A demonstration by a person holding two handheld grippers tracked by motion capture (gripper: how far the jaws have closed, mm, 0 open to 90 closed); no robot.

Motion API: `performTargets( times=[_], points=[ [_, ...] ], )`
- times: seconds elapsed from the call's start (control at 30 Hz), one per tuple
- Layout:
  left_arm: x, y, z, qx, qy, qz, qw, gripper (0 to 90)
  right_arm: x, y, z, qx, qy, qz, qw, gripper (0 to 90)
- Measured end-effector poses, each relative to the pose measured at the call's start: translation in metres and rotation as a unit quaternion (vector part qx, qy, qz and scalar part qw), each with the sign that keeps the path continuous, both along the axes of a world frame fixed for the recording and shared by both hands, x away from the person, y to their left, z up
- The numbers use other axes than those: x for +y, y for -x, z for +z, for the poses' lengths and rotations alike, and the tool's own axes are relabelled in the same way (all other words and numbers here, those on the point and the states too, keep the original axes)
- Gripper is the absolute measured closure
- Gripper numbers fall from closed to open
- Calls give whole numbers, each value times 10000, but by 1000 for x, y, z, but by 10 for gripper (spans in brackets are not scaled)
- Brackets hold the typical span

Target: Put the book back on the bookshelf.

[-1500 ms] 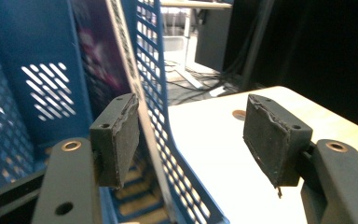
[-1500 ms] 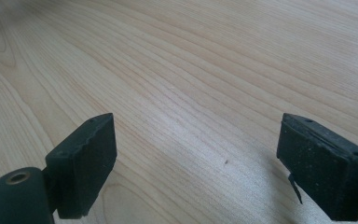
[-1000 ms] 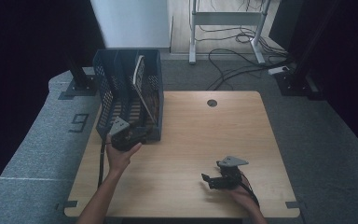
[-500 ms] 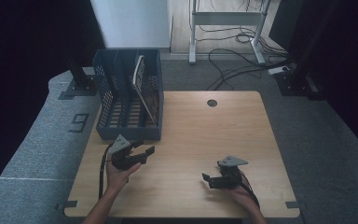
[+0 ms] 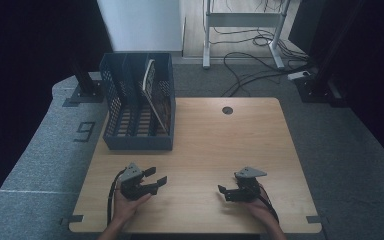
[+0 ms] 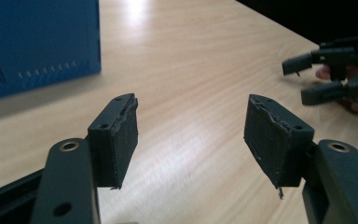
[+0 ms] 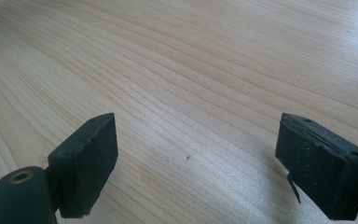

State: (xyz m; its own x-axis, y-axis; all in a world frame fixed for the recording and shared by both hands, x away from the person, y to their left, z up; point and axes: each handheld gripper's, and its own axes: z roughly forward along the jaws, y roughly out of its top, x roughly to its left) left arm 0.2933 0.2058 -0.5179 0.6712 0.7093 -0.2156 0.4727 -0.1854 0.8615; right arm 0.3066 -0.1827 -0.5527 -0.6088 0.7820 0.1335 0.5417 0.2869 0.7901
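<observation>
Grey carpet [image 5: 40,165] is seen around a pale wooden table [image 5: 205,145], with cables [image 5: 250,60] trailing behind it. A blue slotted rack [image 5: 137,102] is set at the table's far left corner, with a flat board [image 5: 151,95] leaned in one slot. The left gripper [image 5: 152,181], jaws spread and empty, is held near the front edge; since a second ago it has been drawn back from the rack. The right gripper [image 5: 225,192] is likewise released, resting well apart to the right.
</observation>
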Motion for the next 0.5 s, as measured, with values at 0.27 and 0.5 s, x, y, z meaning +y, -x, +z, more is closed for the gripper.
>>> performTargets(
  times=[0.27,0.5],
  points=[
    [-1,2,-7,115,-110,-54,9999,349,0,0,0,-17,22,-17,10000,123],
    [0,1,-10,162,-164,8,9997,346,1,1,0,-35,41,-14,10000,123]
  ],
)
